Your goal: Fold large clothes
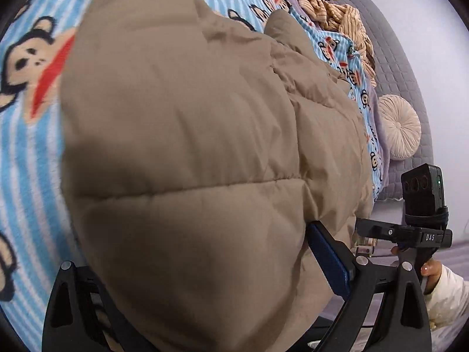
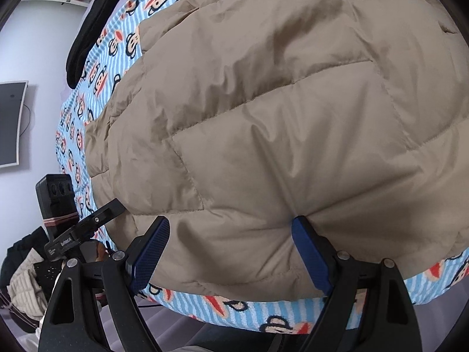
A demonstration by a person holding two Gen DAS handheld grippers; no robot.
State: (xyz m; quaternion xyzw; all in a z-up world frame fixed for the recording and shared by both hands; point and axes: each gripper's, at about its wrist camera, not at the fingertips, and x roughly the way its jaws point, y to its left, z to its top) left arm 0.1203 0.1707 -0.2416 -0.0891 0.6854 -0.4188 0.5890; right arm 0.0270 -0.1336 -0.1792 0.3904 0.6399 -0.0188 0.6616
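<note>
A tan quilted puffer jacket (image 1: 187, 135) lies on the bed and fills most of both views. My left gripper (image 1: 205, 234) points down into it. Its right blue pad (image 1: 325, 258) stands far out to the side against the fabric, while the jacket bulges over and hides the left finger. In the right wrist view the jacket (image 2: 278, 102) reaches to the blanket's near edge. My right gripper (image 2: 230, 221) is open wide, with its fingertips (image 2: 304, 240) pushed against the jacket's near hem and puffy fabric between them. A hand (image 1: 431, 270) holds the right gripper's handle.
A blue striped monkey-print blanket (image 2: 222, 308) covers the bed. A beige knit garment (image 1: 331, 11), a round cream cushion (image 1: 398, 129) and a grey quilted headboard (image 1: 390, 55) lie beyond. A black garment (image 2: 91, 26) rests at the bed's far side, with a screen (image 2: 11, 123) on the wall.
</note>
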